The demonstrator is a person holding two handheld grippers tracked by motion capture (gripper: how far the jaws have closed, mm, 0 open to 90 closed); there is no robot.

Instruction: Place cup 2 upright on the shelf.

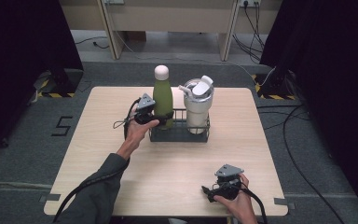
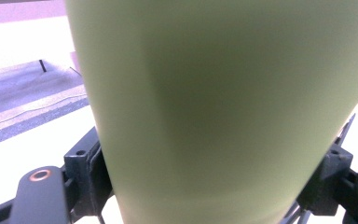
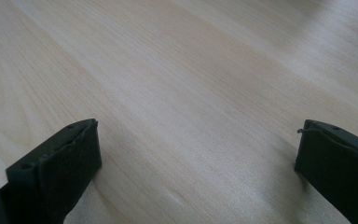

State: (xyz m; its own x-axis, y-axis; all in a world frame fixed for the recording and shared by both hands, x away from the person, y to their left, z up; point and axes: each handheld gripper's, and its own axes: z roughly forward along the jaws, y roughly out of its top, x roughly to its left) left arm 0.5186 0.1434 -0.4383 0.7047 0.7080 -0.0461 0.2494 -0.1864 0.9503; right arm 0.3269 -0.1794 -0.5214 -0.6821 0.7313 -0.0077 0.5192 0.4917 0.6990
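Left gripper [image 1: 162, 118]: we see it clamped on the green bottle [image 1: 163, 98].
Green bottle: upright in the wire caddy's [image 1: 179, 135] left compartment, beside the white tumbler [image 1: 199, 109].
Right gripper [image 3: 198, 158]: we see its jaws spread wide, holding nothing, low over the bench [image 1: 177, 163].

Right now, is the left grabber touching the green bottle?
Touching. In the left gripper view the green bottle sits between both jaws of the left gripper, and each pad presses against its side.
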